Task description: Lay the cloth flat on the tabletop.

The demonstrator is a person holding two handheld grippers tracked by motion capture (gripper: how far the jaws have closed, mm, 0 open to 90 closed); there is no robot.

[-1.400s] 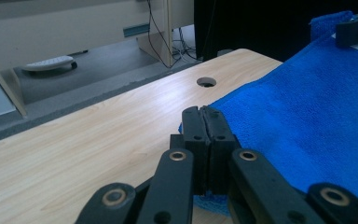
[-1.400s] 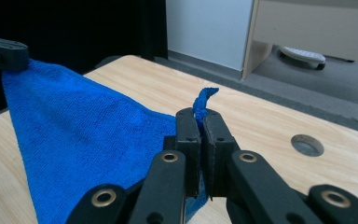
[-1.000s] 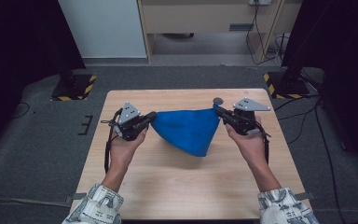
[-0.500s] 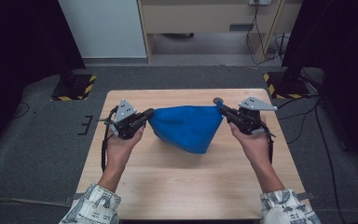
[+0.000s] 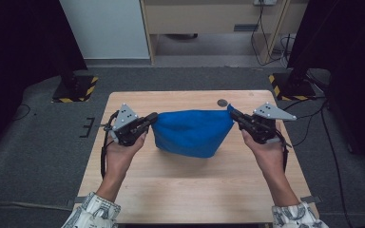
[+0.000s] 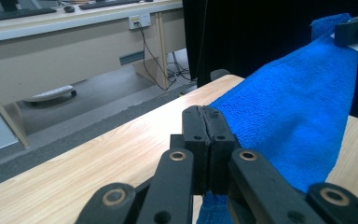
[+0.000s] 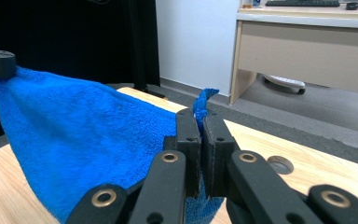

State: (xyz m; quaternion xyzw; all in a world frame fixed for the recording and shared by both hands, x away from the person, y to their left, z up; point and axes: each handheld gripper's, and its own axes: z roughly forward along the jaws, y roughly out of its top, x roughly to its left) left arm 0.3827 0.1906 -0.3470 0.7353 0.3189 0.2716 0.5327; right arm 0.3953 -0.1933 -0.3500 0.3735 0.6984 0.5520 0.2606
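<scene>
A blue towel (image 5: 191,132) hangs stretched between my two grippers above the wooden table (image 5: 195,190). My left gripper (image 5: 152,118) is shut on the towel's left corner, and my right gripper (image 5: 232,113) is shut on its right corner. The towel's top edge is taut and its lower part sags toward the table. In the left gripper view the jaws (image 6: 206,122) pinch the blue towel (image 6: 293,102), and the other gripper holds the far corner at upper right. In the right gripper view a tuft of the towel (image 7: 98,130) sticks up between the shut jaws (image 7: 200,122).
A small round hole (image 5: 222,102) sits in the table near its far edge. Beyond the table are a grey carpet, a beige desk (image 5: 209,19) with cables, and yellow-black striped stand feet (image 5: 73,90) at both sides.
Both grippers have moved apart and slightly up, pulling the towel from a pointed hanging shape into a wider, stretched one lifted off the table.
</scene>
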